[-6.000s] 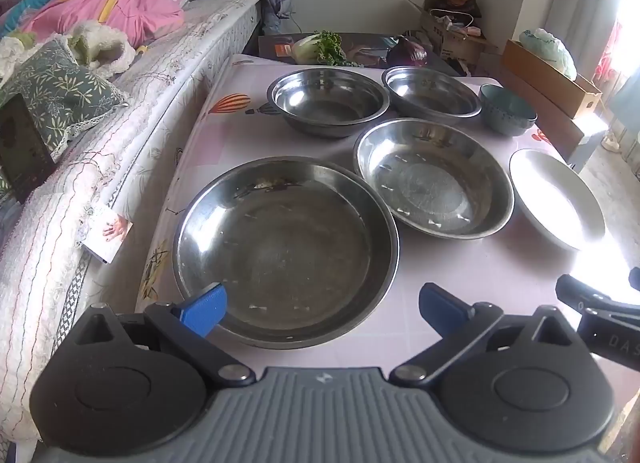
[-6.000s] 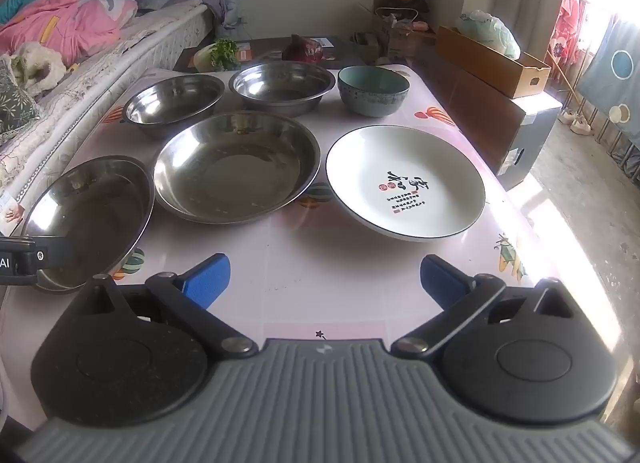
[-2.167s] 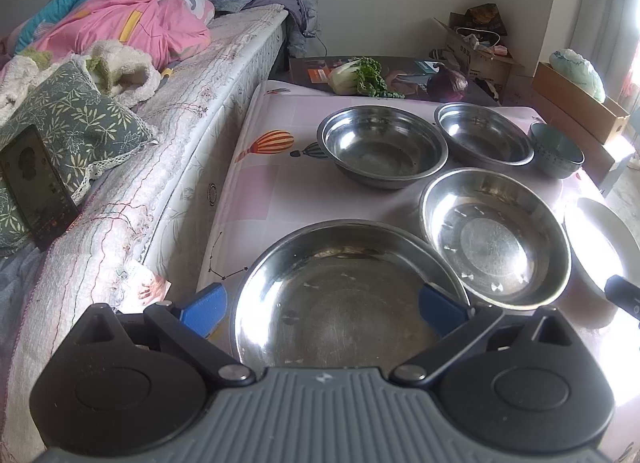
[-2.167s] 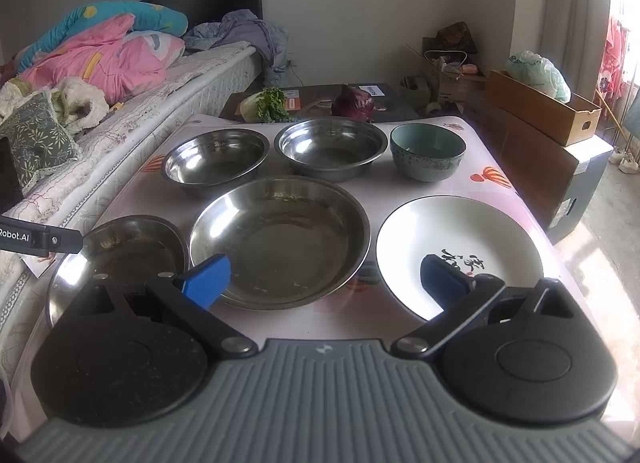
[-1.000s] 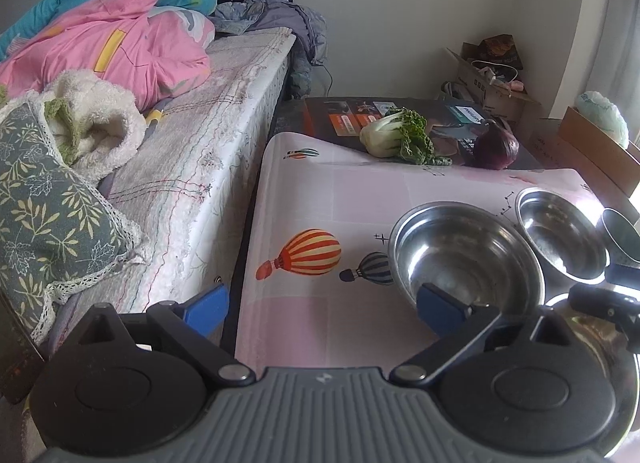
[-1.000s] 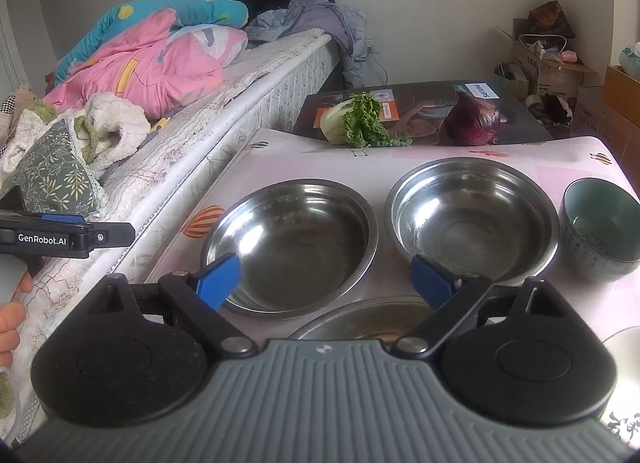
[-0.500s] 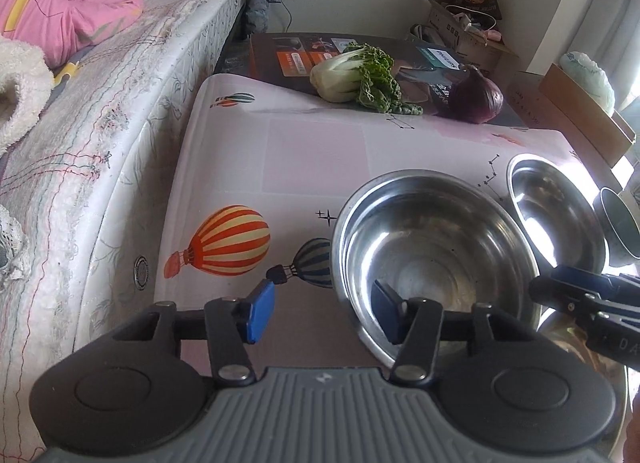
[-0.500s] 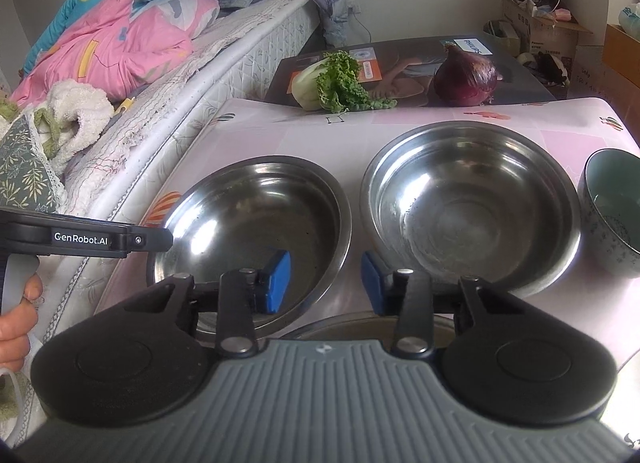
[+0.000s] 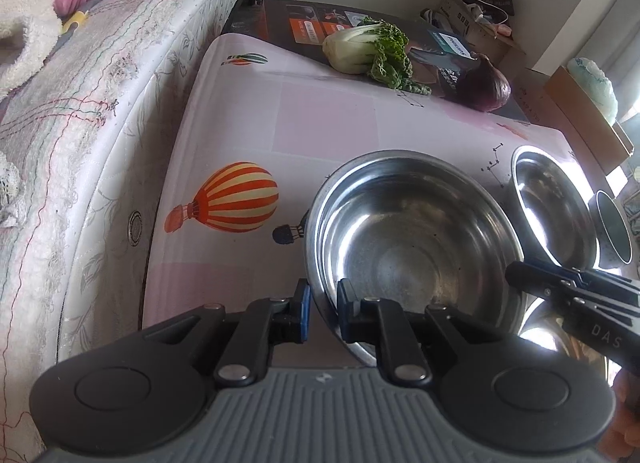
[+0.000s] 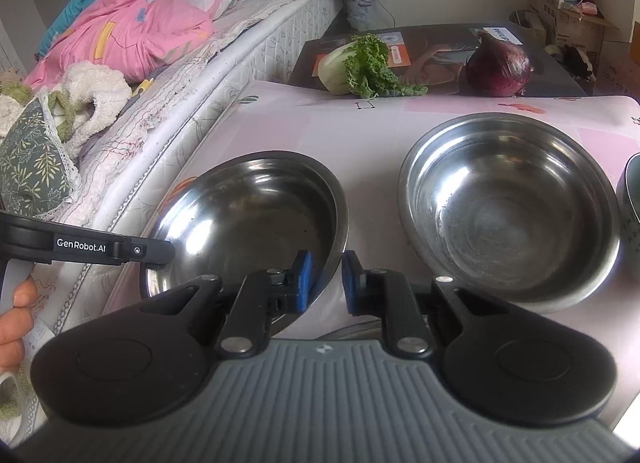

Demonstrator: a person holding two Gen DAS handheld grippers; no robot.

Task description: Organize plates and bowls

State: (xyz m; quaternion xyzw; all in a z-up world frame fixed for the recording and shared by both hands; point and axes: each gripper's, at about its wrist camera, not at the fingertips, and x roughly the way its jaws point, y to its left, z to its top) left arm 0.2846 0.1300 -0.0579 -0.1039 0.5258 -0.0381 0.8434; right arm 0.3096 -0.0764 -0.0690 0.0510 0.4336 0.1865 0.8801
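Note:
A steel bowl (image 9: 412,239) stands at the left rear of the pink table (image 9: 320,119); it also shows in the right wrist view (image 10: 248,219). My left gripper (image 9: 322,313) is shut on its near left rim. My right gripper (image 10: 325,281) is shut on its near right rim. A second steel bowl (image 10: 508,203) stands to its right, also seen in the left wrist view (image 9: 552,207). A teal ceramic bowl (image 9: 612,227) sits further right, mostly cut off. Part of a larger steel plate (image 9: 556,331) shows below the right gripper's arm.
A bed (image 9: 80,111) runs along the table's left edge with a pink quilt (image 10: 128,31) on it. Bok choy (image 10: 360,63) and a red onion (image 10: 498,63) lie on a dark box beyond the table's far edge. Cardboard boxes (image 10: 560,3) stand at the back right.
Both grippers moved forward from the near plates to the left rear steel bowl and closed on its near rim, left on the left side, right on the right.

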